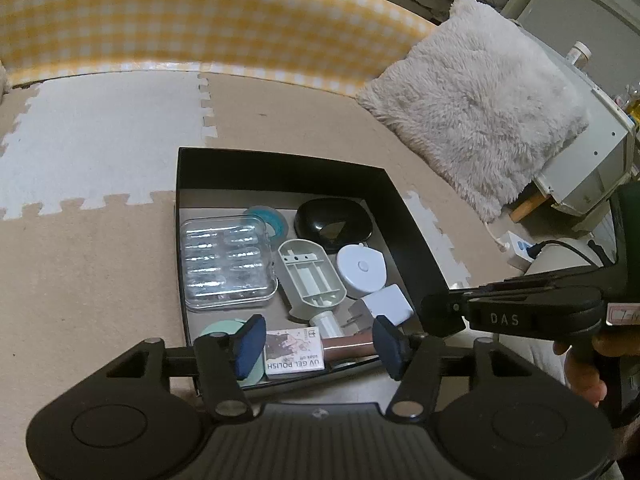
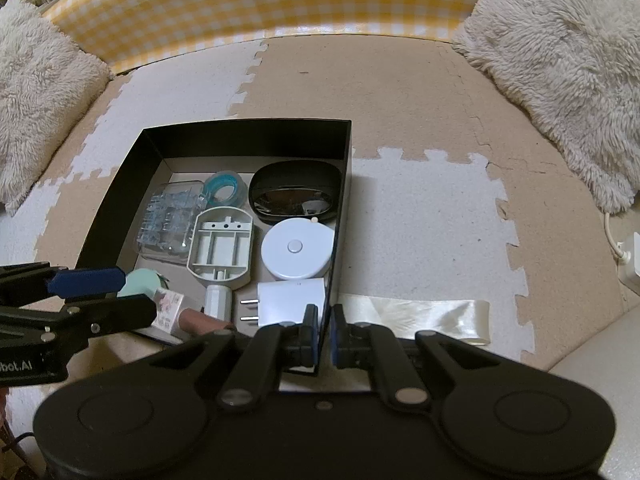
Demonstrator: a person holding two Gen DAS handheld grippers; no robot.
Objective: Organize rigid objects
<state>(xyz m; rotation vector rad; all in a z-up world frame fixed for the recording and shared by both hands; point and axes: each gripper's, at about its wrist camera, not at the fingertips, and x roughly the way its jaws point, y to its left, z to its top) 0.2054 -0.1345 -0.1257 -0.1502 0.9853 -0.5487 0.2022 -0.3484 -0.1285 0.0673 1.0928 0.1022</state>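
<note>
A black box sits on the foam floor mat. It holds a clear plastic case, a teal tape roll, a black oval case, a round white disc, a pale green handled holder, a white plug adapter, a UV gel polish box and a copper tube. My left gripper is open over the box's near edge, its fingers either side of the polish box and tube. My right gripper is shut on the box's near right wall.
A yellow checked cloth hangs along the back. Fluffy cushions lie at the right and the left. A white ribbon strip lies on the mat right of the box. A power strip and cord lie at the far right.
</note>
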